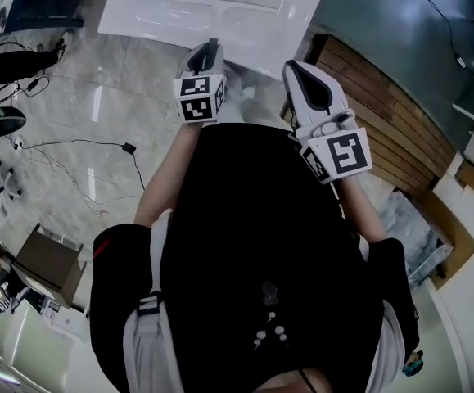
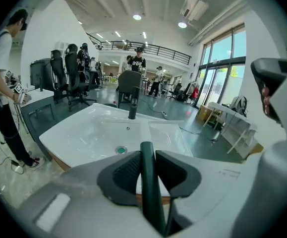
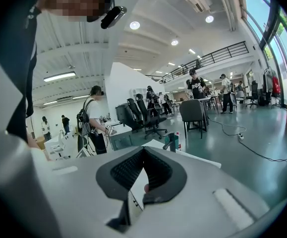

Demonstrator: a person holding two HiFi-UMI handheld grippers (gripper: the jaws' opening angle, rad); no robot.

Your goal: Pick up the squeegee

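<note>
The squeegee's dark green handle stands upright between the black pads of my left gripper, which is shut on it. In the head view the handle's tip pokes out of the left gripper, held just in front of the white sink's near edge. The squeegee's blade is hidden. My right gripper is beside it to the right, over the sink's corner. In the right gripper view its jaws meet at the tips with nothing between them.
The white sink basin has a black faucet and a green drain. A wooden slatted counter lies to the right. Cables trail over the marble floor on the left. People and office chairs stand beyond the sink.
</note>
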